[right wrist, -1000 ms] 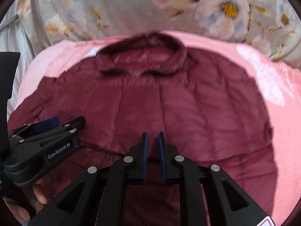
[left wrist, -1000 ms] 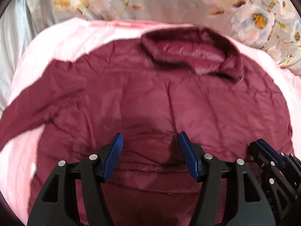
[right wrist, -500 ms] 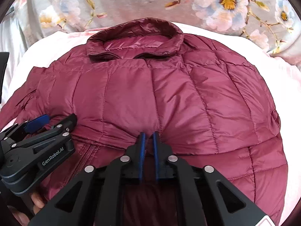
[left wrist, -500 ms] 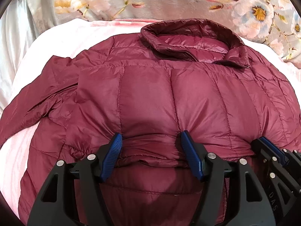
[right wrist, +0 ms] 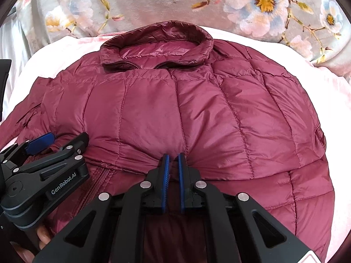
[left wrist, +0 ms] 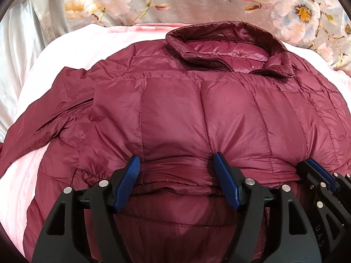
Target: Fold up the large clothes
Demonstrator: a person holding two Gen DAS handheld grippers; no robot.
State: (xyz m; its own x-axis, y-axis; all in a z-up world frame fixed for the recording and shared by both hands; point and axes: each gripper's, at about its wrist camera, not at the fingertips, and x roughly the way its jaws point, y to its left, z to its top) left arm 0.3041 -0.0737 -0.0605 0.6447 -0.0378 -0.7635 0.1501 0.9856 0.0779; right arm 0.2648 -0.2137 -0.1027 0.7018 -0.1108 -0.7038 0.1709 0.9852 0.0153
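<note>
Nearest the lens, the right hand-held gripper (right wrist: 172,163) has its blue pads pinched tight on a fold of the maroon puffer jacket (right wrist: 175,114), the fabric puckering into gathers at the tips. Beside it on the left, the left hand-held gripper (left wrist: 176,164) stands wide, jaws just been opening, with the folded hem edge bulging between the pads, though neither pad presses on it. In the right wrist view that same tool shows side-on at the lower left, a person's fingers (right wrist: 42,234) wrapped under its black handle.

Past the tips, the lower part of the jacket is doubled up over the chest, quilted panels puffed high. A zipper (right wrist: 94,184) runs along the near edge, left of the pinched fold. One sleeve (left wrist: 43,122) trails off to the left, flat and creased.

Farther out, the stand-up collar (left wrist: 228,43) sits open, lighter lining showing. The jacket lies on a pale pink blanket (left wrist: 72,50), and beyond that spreads a grey floral cover (left wrist: 197,0).
</note>
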